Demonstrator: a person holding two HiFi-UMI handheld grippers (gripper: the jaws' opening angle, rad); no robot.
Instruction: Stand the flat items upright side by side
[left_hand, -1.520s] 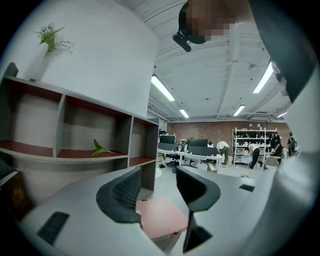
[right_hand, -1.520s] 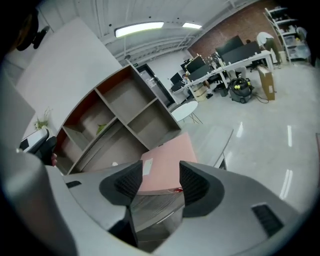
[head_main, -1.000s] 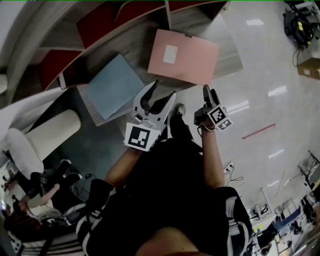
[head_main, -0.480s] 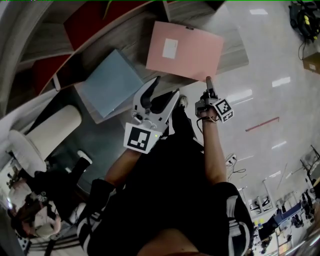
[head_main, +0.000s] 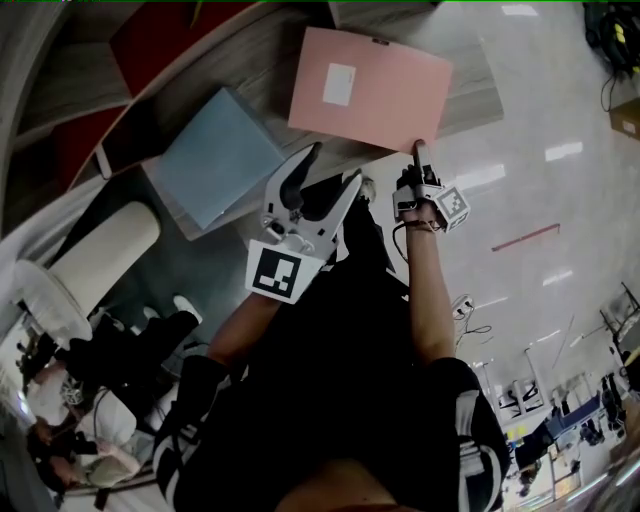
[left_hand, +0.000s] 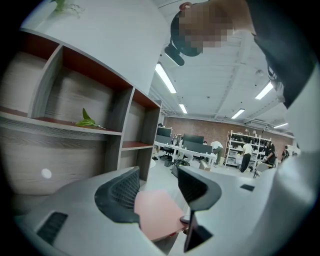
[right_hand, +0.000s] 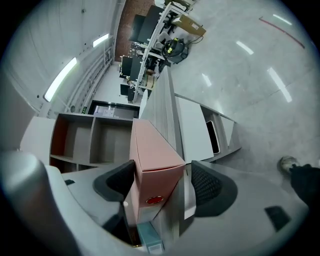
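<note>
The pink box (head_main: 370, 90) lies flat on the wooden desk (head_main: 262, 75). The blue box (head_main: 213, 158) also lies flat, to its left and a little nearer, and the two are apart. The right gripper (head_main: 417, 150) is at the pink box's near right corner. Its jaws have just been opening and now stand wide, one on each side of that corner (seen in its own view (right_hand: 162, 170), with the box (right_hand: 150, 155) between them). The left pad looks very close to the box's face, though it is hard to say whether it touches, and the right pad is clear of it. The left gripper (head_main: 333, 163) is near the middle, between the two boxes. Its jaws are spread and grasp nothing, and the pink box (left_hand: 157, 215) shows beyond the gap.
</note>
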